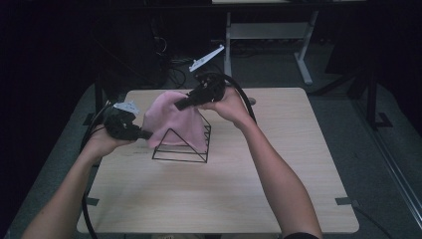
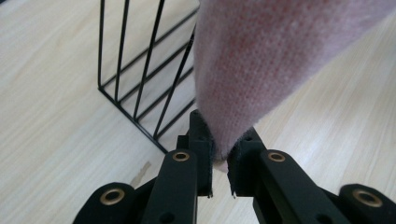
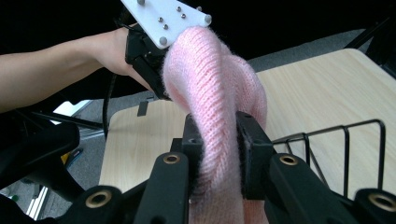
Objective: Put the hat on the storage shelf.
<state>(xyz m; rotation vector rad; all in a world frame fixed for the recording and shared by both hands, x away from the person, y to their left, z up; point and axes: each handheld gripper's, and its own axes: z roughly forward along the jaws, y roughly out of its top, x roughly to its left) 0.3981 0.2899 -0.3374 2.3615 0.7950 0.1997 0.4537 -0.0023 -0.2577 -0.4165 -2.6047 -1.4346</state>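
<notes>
Dark surroundings frame a pale wood-grain counter point(image 1: 278, 199) on which a black wire rack with a triangular end point(image 1: 181, 149) stands, a soft pink knitted cloth point(image 1: 171, 119) draped over its top. At the cloth's lower left edge, the left hand-held gripper point(image 2: 219, 156) has its jaws pinched on a hanging corner just above the counter. The right hand-held gripper point(image 3: 219, 140) clamps a thick fold of the same cloth at the upper right, above the rack.
</notes>
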